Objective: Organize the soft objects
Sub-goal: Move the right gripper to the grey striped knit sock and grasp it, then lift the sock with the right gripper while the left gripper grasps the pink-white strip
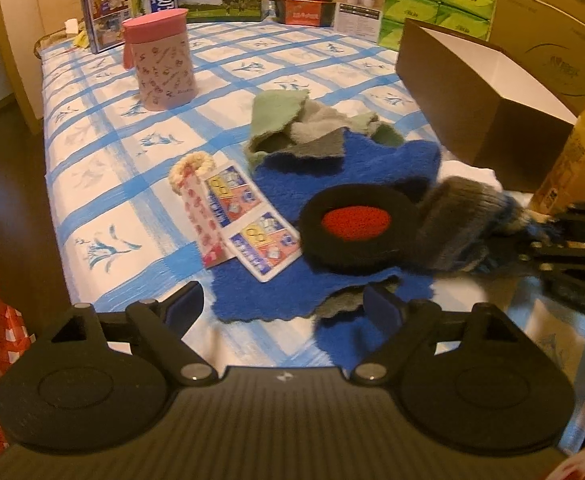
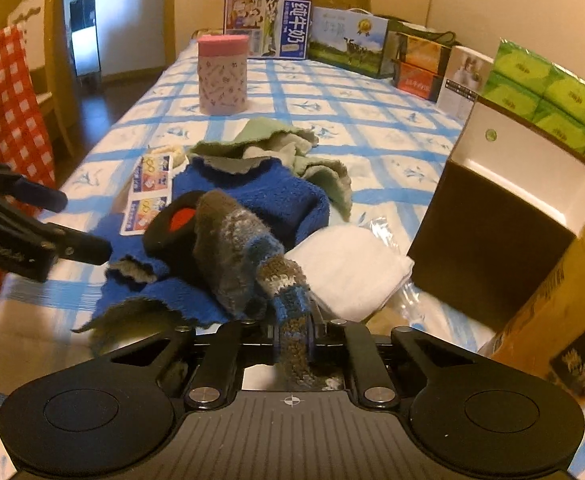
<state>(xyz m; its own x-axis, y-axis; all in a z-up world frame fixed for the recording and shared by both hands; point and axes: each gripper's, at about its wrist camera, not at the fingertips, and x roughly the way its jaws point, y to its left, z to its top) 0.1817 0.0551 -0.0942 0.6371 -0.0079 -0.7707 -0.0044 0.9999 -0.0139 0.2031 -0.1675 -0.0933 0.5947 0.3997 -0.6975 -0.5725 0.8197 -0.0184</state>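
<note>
Right wrist view, brown box point(image 2: 488, 240) interior white, contents hidden

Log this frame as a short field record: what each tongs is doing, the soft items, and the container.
left tongs: open, empty, over the blue towel
right tongs: shut on knit sock
pile: blue towel, green cloth, black-and-red pad
white towel: folded, beside the pile
box: open, right of the pile
surface: blue-checked tablecloth
</note>
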